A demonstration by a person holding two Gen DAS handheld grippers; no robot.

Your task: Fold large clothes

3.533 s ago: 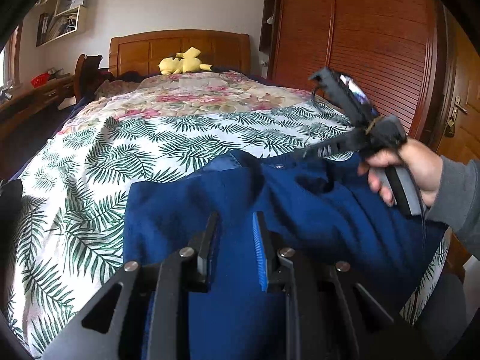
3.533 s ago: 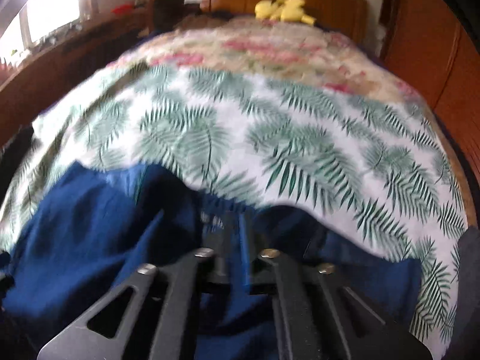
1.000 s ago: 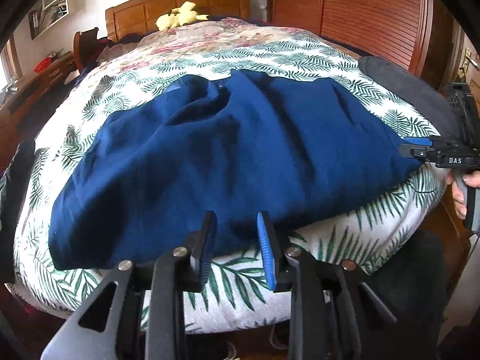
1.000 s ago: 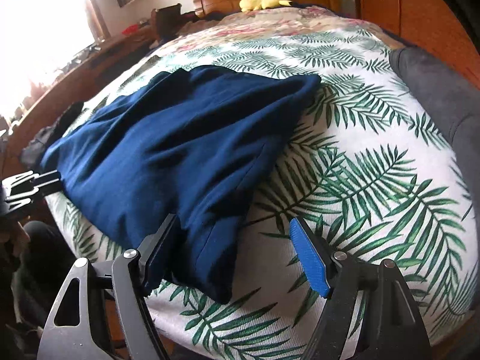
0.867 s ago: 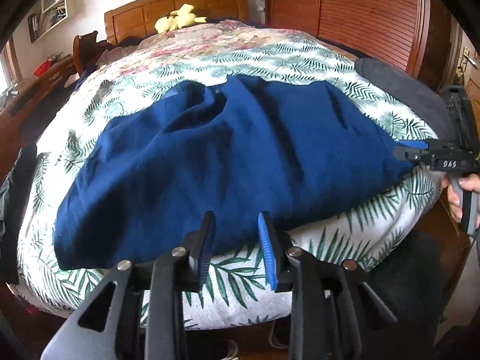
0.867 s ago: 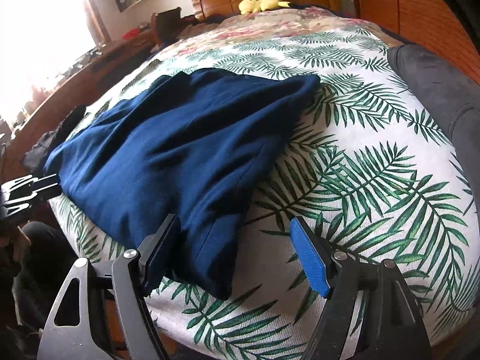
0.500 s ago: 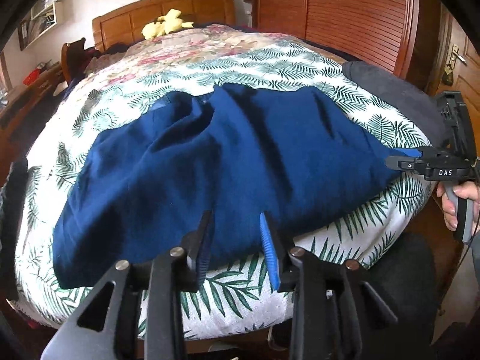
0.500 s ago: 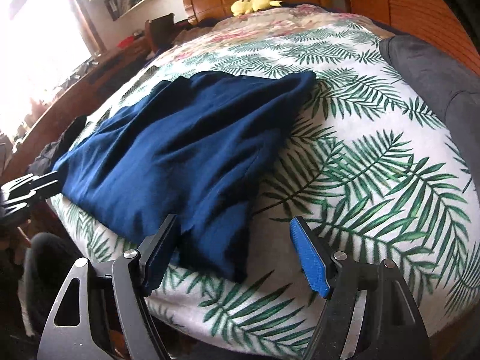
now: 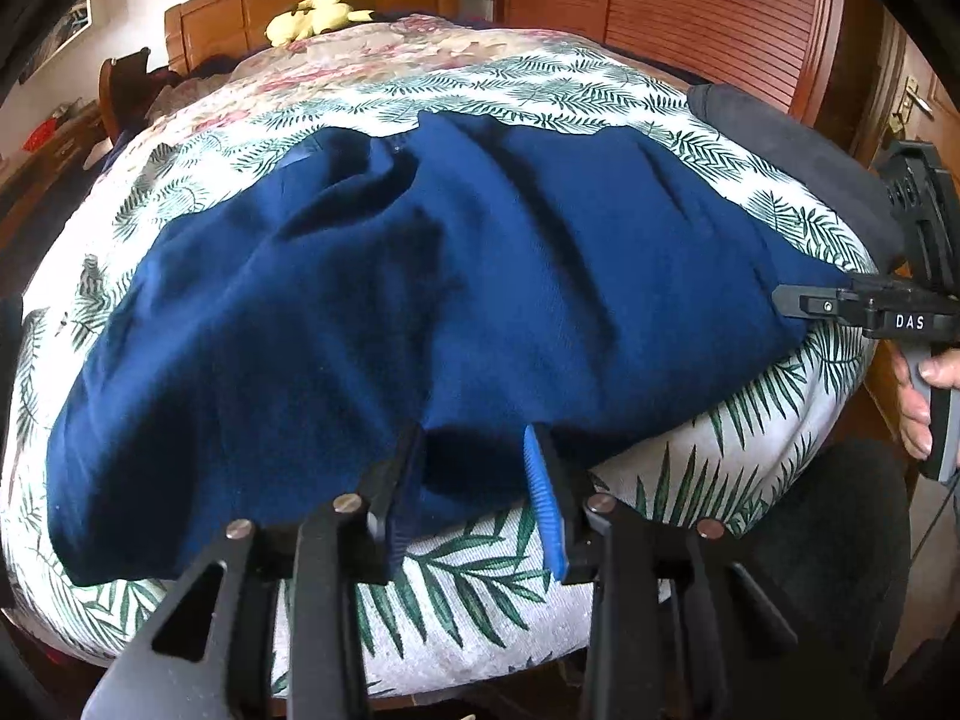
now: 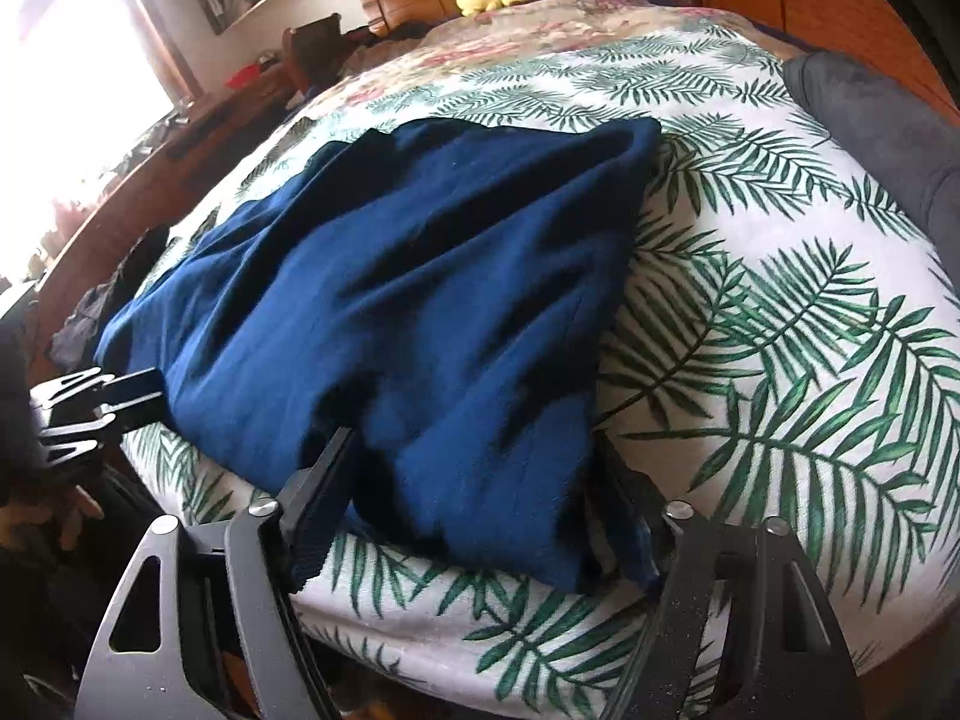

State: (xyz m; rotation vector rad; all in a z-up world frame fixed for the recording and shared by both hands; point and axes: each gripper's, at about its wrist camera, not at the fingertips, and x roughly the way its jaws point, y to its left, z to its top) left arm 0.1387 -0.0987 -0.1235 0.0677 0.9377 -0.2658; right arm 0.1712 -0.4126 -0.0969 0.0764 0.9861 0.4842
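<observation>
A: Where is the navy garment (image 9: 420, 300)?
B: Spread on the bed (image 9: 480, 600), reaching its near edge.
A: And the left gripper (image 9: 474, 492)?
B: At that edge, jaws just opening, spread with the hem between them.
A: The right gripper (image 10: 480, 516)?
B: At the garment's right corner, jaws just closing, still wide around the cloth.

We are seeing the navy garment (image 9: 420, 300) lying rumpled (creased in long folds), spreading away ahead of both grippers, its near hem hanging between their fingers.
</observation>
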